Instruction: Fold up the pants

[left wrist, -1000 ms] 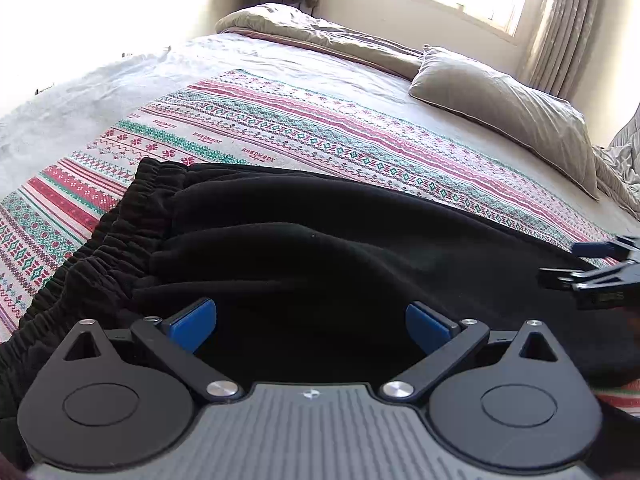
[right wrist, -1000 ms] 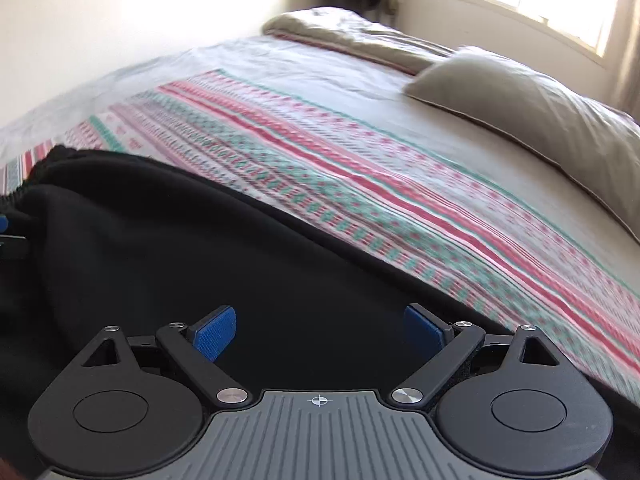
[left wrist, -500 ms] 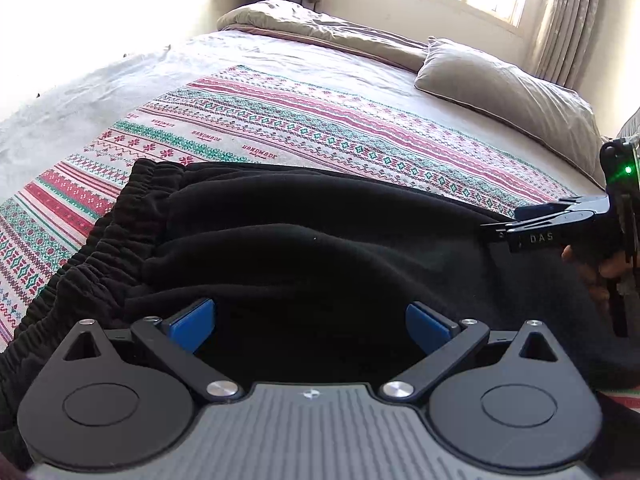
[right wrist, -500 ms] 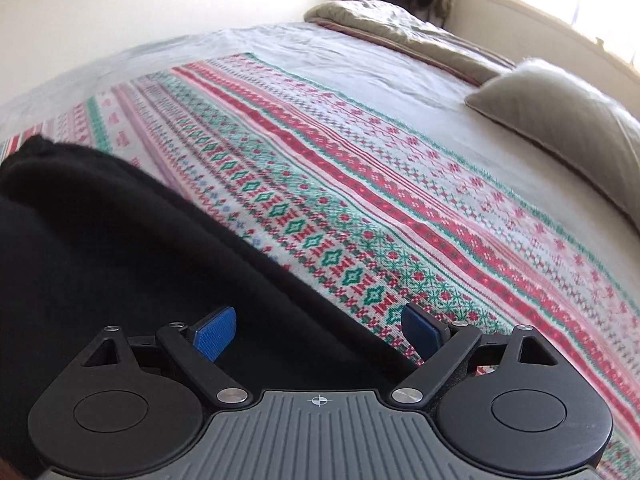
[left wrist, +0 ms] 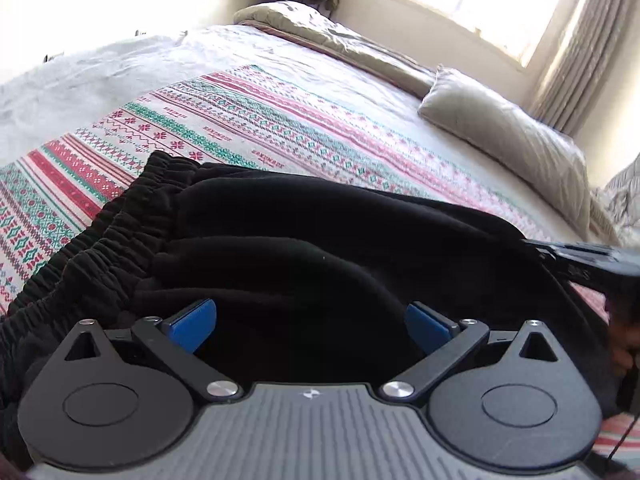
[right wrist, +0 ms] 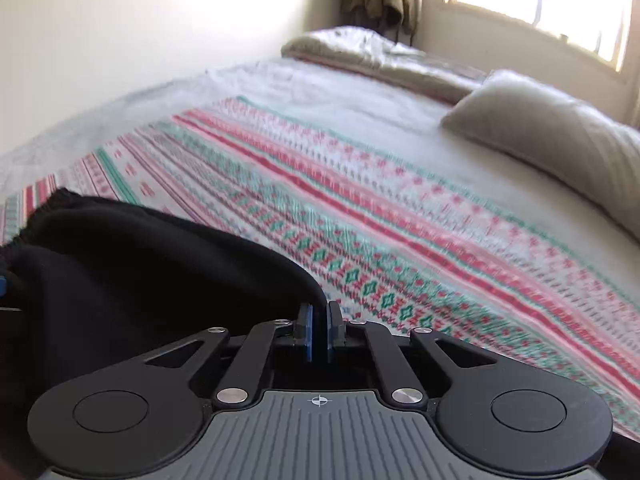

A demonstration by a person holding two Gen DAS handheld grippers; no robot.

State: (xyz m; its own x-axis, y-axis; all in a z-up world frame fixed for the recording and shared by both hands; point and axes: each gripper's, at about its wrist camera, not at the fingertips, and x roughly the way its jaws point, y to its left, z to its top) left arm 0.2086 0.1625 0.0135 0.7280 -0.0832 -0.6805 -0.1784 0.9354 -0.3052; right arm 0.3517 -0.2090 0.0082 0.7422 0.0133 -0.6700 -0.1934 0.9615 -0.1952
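Black pants (left wrist: 304, 248) lie bunched on the patterned blanket (left wrist: 248, 128) on the bed, no neat fold visible yet. right gripper (right wrist: 319, 334) has clamped the far edge; left gripper (left wrist: 310, 326) wide open over the waistband end, holding nothing

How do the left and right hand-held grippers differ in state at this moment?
The left hand-held gripper stands wide open over the black pants, gripping nothing; the right hand-held gripper is shut on the pants' edge. The left sits near the waistband, the right further along the fabric. Both have blue pads.
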